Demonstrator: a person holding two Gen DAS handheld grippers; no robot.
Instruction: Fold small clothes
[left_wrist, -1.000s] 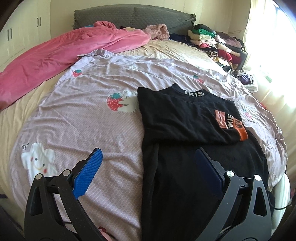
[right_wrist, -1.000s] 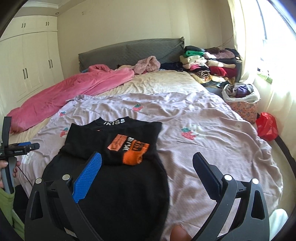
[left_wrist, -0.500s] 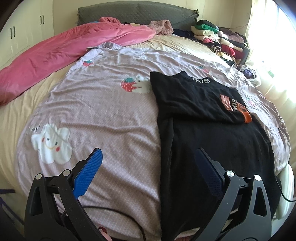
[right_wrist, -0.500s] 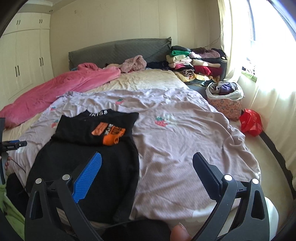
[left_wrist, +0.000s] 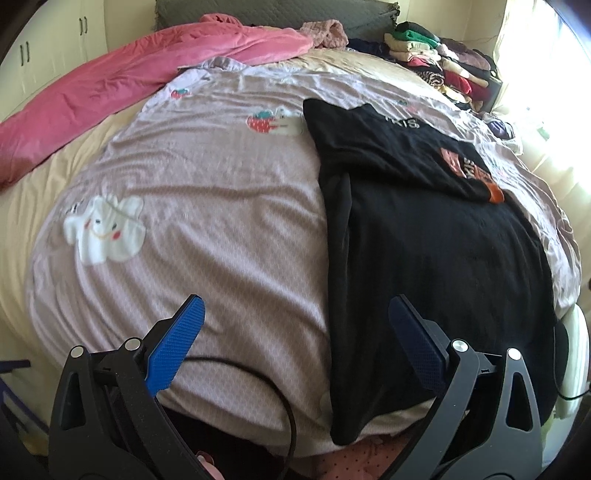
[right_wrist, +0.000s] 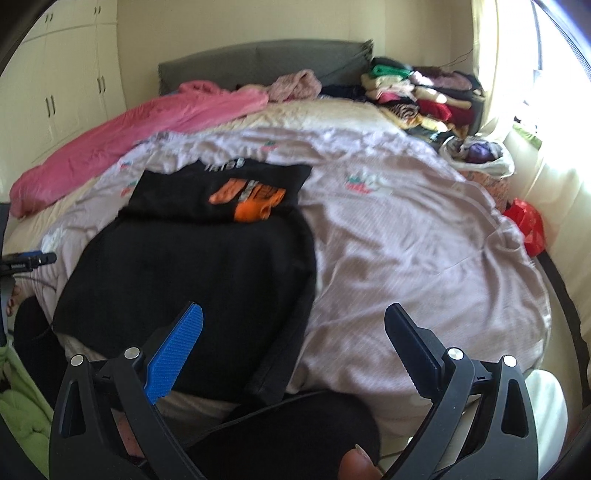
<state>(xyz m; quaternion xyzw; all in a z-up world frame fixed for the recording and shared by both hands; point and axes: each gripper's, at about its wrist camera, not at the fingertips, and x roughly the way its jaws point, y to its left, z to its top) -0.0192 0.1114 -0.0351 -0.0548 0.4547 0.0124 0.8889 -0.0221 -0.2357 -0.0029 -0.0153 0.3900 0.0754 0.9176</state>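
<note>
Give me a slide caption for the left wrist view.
Open left gripper above the bed's near edge, beside a partly folded black shirt on the lilac sheet.

This is a home bedroom: a wide bed (right_wrist: 424, 258) under a lilac printed sheet (left_wrist: 207, 229), a grey padded headboard (right_wrist: 266, 62), a pink duvet (left_wrist: 122, 81) bunched along one side, cream wardrobe doors (right_wrist: 62, 81), and stacked folded clothes (right_wrist: 417, 96) by a sunlit, curtained window (right_wrist: 554, 74).
</note>
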